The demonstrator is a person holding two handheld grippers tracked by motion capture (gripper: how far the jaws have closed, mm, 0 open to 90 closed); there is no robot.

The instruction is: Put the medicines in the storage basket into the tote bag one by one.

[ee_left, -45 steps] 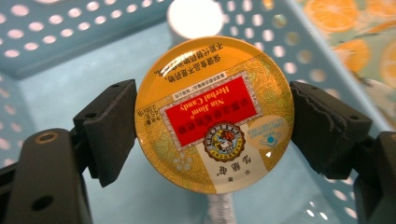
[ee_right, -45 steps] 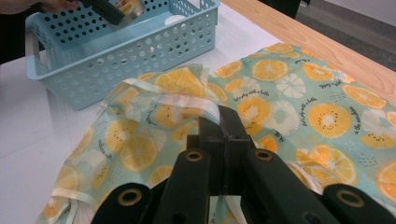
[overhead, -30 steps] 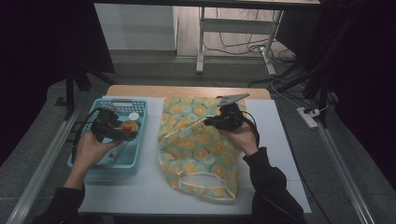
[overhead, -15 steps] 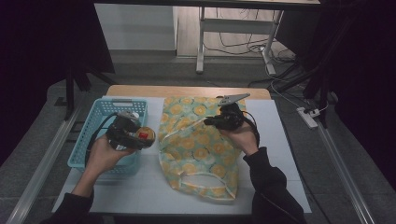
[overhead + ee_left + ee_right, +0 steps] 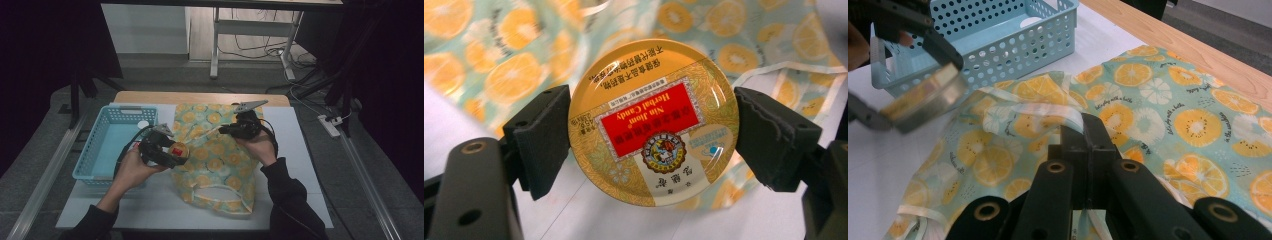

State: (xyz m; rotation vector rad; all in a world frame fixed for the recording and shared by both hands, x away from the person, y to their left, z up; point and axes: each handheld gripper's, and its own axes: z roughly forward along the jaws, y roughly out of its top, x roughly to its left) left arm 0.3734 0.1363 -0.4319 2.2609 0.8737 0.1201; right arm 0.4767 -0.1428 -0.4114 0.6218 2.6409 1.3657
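The candy tin (image 5: 653,122) is round and flat, gold with a red label reading "Herbal Candy", and it sits clamped by its rim between the two jaws of the left hand-held gripper (image 5: 167,150). In the high view the tin (image 5: 178,150) hangs just over the left edge of the bag (image 5: 215,155), a teal cloth bag printed with orange slices that lies flat on the white surface (image 5: 150,200). In the right gripper view the tin (image 5: 923,97) is blurred and tilted, held above the bag's raised opening.

The right hand-held gripper (image 5: 1087,137) is closed tight on the bag's pale ribbon handle (image 5: 1068,117) (the strap runs right into the shut jaws), lifting that edge of the cloth off the surface. In the high view this hand-held gripper (image 5: 235,130) sits over the upper middle of the bag.

A light blue perforated basket (image 5: 95,145) stands on the surface just left of the bag, with a small white round item (image 5: 143,124) near its far right corner. The person's dark sleeves (image 5: 290,205) come in below the bag.
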